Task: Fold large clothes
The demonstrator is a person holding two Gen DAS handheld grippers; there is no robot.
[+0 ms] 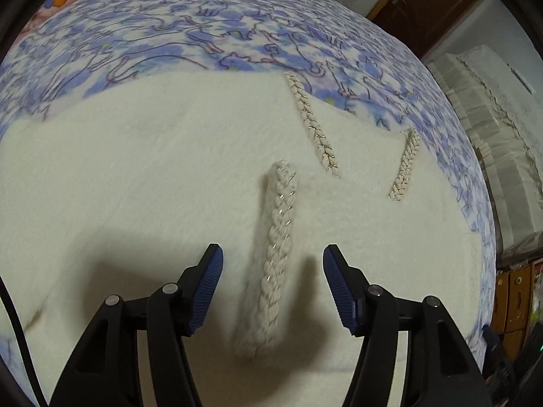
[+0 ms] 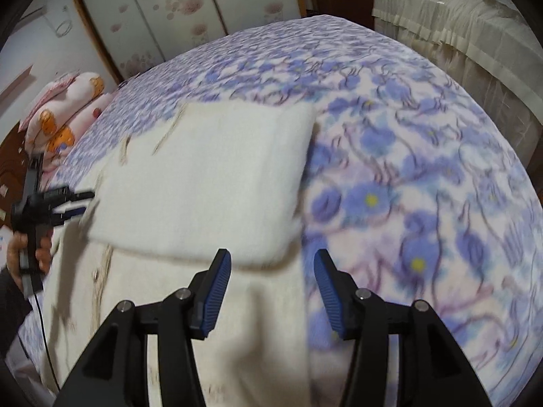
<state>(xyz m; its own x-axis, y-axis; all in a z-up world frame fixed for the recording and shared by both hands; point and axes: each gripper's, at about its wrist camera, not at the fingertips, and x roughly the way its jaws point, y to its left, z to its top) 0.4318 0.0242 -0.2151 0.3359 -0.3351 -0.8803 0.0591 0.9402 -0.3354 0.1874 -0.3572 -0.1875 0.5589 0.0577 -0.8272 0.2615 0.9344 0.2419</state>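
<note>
A cream fluffy garment lies spread on the blue flowered bedspread. It has braided trim with metallic thread. One raised braided trim edge runs between the fingers of my left gripper, which is open with its pads clear of the trim. In the right wrist view the garment has one part folded over on top. My right gripper hangs open over the fold's near right corner with nothing in it. The left gripper shows at the garment's left edge, held by a hand.
Two more braided strips lie farther on the garment. Pink pillows sit at the bed's left end. Flowered wardrobe doors stand behind; cloth-covered furniture and wooden drawers stand at the right.
</note>
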